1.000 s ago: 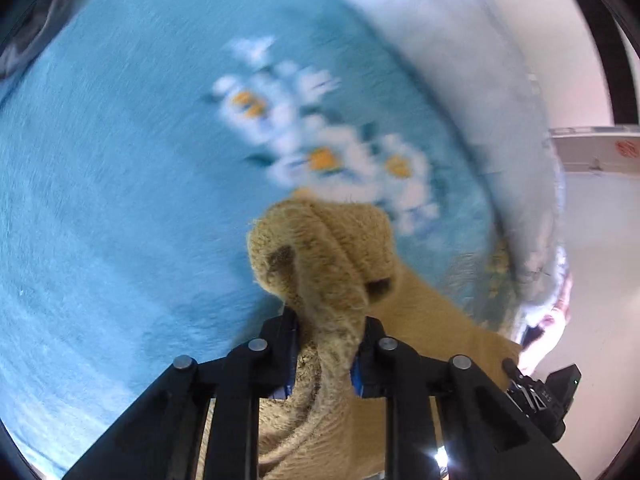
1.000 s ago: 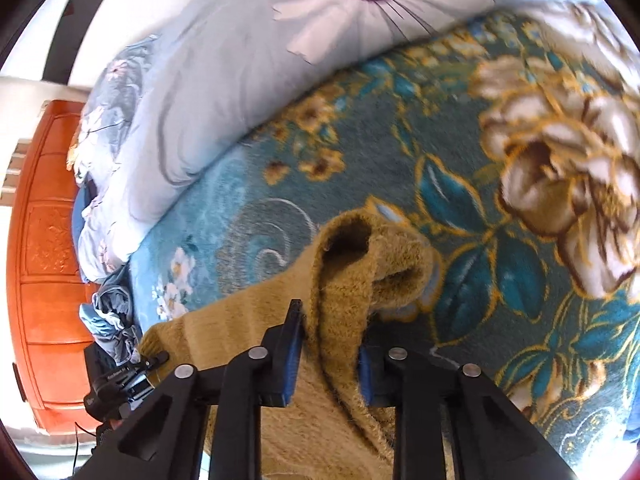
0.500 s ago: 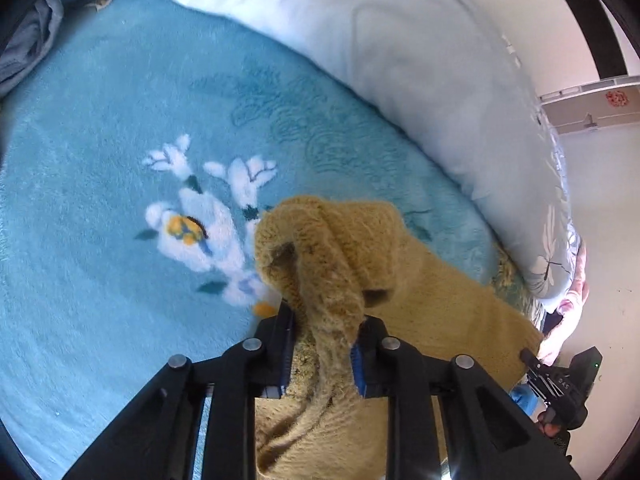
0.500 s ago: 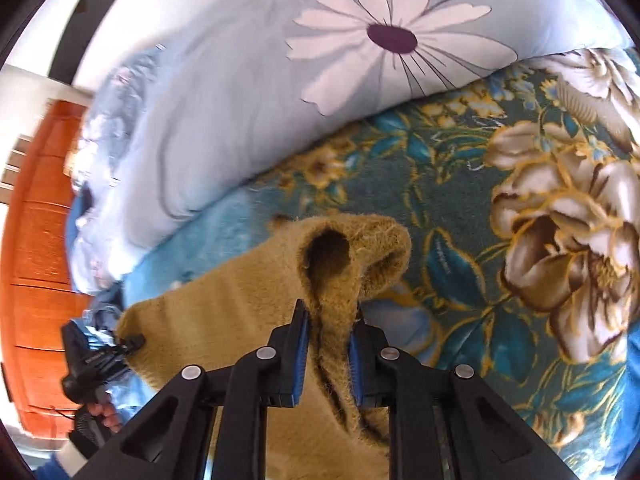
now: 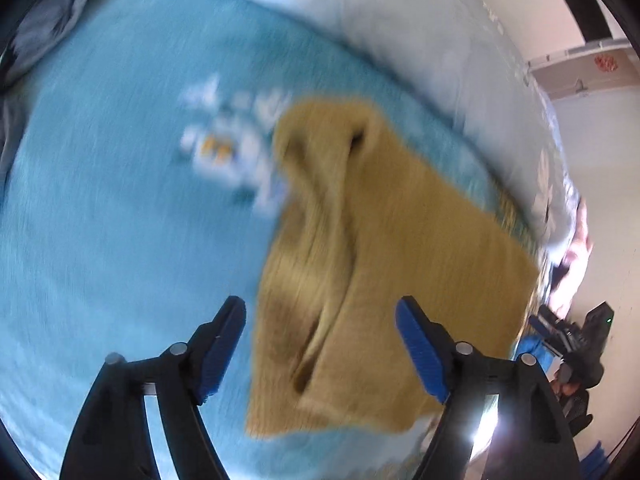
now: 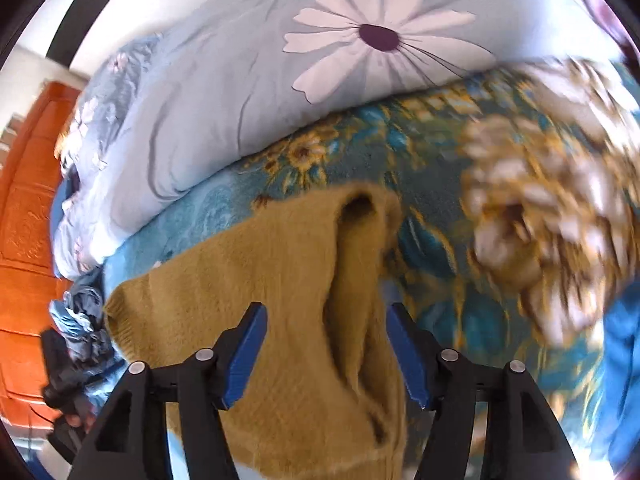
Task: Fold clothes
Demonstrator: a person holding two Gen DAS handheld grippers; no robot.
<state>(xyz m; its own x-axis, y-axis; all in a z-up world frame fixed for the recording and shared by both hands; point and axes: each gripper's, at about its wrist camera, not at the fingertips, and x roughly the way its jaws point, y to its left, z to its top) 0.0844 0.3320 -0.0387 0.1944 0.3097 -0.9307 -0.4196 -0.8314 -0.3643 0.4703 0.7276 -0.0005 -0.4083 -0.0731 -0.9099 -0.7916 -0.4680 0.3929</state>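
A: Start close in. Left claw (image 5: pixel 320 344) stands wide apart with nothing between its blue pads; the right claw (image 6: pixel 324 348) is spread just as wide and holds nothing either. The mustard sweater (image 5: pixel 384 264) lies on the teal floral blanket (image 5: pixel 100 208) of the bed, right in front of both claws.

B: And what worries you?

A: At each claw the knit stands up in a ridge with a hollow pocket at its tip, beyond the pads. I'd guess those humps sag sideways and leave the fold crooked.

B: Anything farther from the sweater?

A: Past its far edge sits a pale daisy-print duvet (image 6: pixel 280 80). A push along the sweater could bunch it against that roll. The fuzzy blanket may also grip the knit and drag it askew.
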